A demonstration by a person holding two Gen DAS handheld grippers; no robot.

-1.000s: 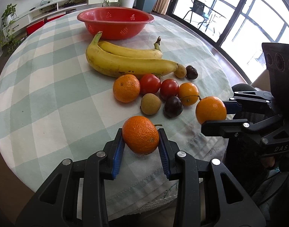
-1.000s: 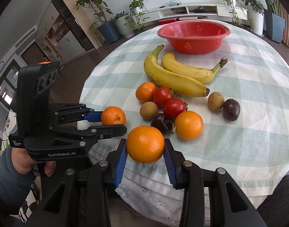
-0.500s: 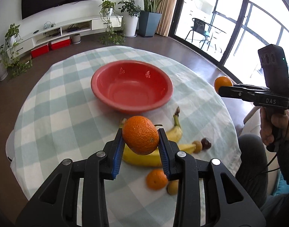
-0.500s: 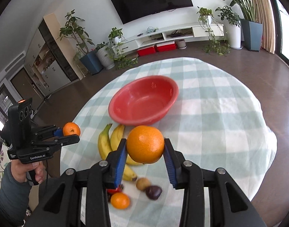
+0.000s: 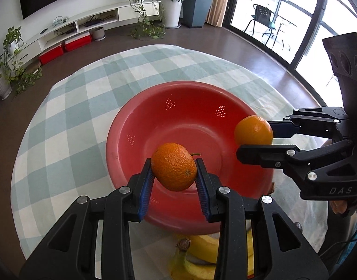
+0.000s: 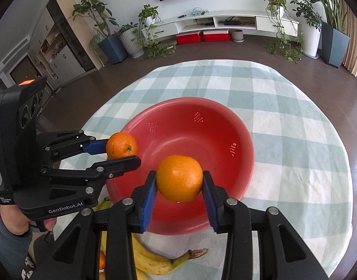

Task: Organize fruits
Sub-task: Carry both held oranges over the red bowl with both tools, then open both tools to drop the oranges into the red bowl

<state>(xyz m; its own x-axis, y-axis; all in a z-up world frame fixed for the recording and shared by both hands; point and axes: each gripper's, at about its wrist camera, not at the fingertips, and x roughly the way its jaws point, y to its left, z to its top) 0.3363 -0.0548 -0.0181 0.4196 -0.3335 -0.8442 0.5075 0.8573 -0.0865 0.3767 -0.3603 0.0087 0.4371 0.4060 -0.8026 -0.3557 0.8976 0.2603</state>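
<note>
Left wrist: both grippers w/ oranges now over red bowl (image 5: 122,140).

Bananas (image 5: 197,256) partly behind jaws, cut off below

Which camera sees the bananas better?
The right wrist view: the bananas show curved bodies and a brown stem below the red bowl. The left wrist view shows only bits behind the left gripper.

A red bowl (image 5: 122,140) sits on green-and-white checked cloth (image 5: 68,107) (both oranges (image 5: 173,169) bright).
</note>
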